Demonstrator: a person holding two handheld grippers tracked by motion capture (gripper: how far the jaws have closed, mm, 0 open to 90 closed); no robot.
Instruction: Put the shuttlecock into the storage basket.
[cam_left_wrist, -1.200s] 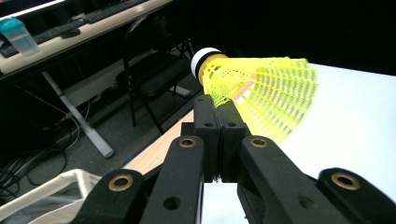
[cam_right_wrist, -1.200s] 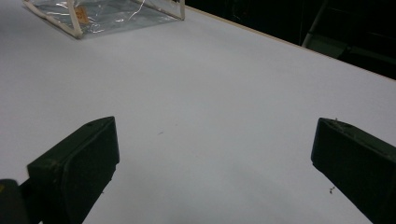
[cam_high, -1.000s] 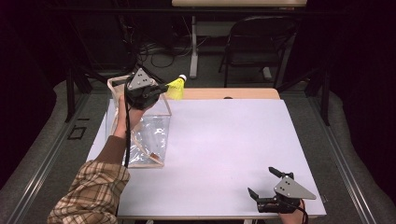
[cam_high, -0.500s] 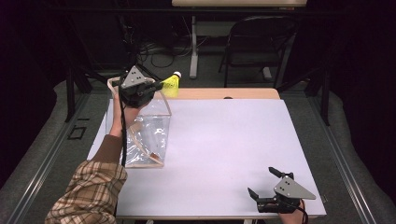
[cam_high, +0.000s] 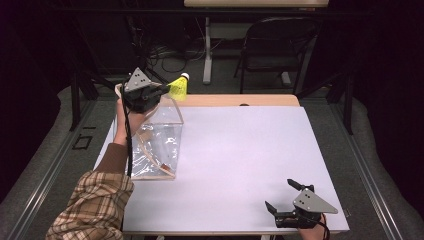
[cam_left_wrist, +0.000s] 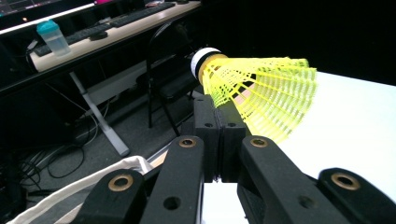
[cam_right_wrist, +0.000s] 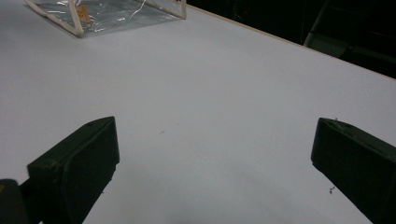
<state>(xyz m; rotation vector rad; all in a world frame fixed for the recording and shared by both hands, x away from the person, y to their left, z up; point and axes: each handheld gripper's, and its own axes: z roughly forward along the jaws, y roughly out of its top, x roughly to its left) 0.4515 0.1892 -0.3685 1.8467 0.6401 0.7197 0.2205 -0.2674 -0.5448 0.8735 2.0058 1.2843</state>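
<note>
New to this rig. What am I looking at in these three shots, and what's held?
No robot: a person holds a two-jaw hand gripper in each hand. The high view looks down on the white table. The other two cameras ride on the grippers, looking along their black jaws. The left gripper is shut on the skirt of a yellow mesh shuttlecock with a white cork tip, raised above the clear plastic bag with cream trim. The right gripper rests open and holds nothing, near the table's front edge.

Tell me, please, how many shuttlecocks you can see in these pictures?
1: a yellow plastic-mesh shuttlecock, pinched in the left tongs above the clear plastic bag. Others could be hidden inside it.
</note>
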